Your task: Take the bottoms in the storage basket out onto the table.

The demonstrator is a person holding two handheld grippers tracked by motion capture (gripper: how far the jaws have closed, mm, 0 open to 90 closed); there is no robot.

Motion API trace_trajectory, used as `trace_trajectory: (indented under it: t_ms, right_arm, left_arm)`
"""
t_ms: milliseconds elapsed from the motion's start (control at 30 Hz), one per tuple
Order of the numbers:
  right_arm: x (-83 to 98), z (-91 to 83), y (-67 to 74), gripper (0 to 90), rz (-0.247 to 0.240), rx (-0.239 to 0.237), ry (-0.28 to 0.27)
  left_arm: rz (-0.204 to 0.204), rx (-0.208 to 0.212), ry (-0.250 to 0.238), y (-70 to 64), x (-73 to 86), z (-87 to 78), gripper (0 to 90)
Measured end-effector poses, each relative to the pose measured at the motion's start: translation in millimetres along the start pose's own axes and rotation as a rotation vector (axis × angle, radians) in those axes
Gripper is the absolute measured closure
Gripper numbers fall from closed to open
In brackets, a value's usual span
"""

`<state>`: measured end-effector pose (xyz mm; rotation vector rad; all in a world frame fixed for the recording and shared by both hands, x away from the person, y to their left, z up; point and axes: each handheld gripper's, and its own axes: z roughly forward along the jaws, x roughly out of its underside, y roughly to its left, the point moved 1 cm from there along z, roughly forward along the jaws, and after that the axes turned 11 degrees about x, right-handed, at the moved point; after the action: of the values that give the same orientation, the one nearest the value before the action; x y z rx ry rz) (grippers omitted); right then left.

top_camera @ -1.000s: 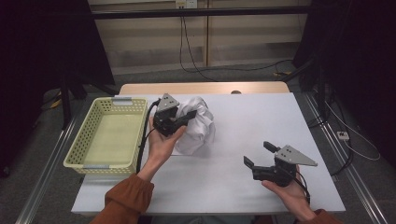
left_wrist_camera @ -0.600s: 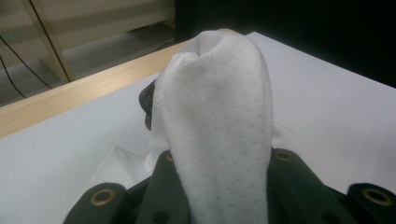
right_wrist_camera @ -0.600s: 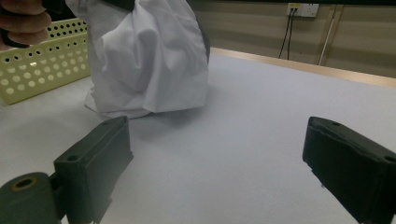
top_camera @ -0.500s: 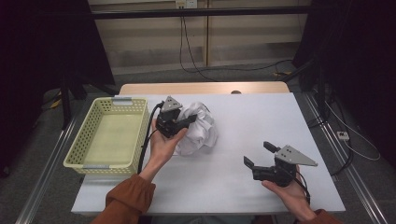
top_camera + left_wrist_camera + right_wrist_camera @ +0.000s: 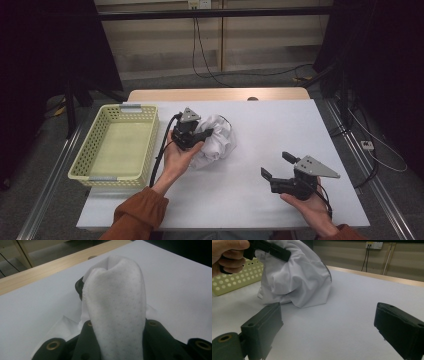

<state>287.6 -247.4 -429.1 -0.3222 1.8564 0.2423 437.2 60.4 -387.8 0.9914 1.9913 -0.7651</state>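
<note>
Left gripper (image 5: 204, 134) pinches a fold of white cloth (image 5: 217, 142) beside yellow basket (image 5: 116, 145); right gripper (image 5: 275, 166) hovers, jaws spread, well apart.

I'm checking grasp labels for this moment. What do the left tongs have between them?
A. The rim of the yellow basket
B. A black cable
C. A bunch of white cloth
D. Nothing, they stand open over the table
C: in the left gripper view a fold of the white cloth is pinched between the left tongs, while the yellow basket sits apart beside them.
</note>
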Motion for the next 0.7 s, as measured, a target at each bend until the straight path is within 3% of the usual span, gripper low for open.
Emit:
trace_trajectory:
  t_ms: [100, 233, 300, 700]
  right_arm:
    - [0.0, -0.2, 0.1, 7.4, 0.001, 0.0, 0.001]
    - [0.0, -0.1, 0.3, 7.4, -0.001, 0.001, 0.0]
    - [0.0, 0.0, 0.3, 7.4, -0.001, -0.001, 0.0]
    - [0.0, -0.2, 0.3, 7.4, -0.001, -0.001, 0.0]
  left_arm:
    - [-0.005, -0.001, 0.011, 0.4, 1.8, 2.6, 76.8]
    - [0.006, -0.035, 0.04, -0.1, 4.4, 7.5, 76.1]
    - [0.002, -0.012, 0.047, -0.2, 5.4, 9.9, 76.0]
    - [0.033, -0.018, 0.092, -4.6, 11.6, 23.2, 73.4]
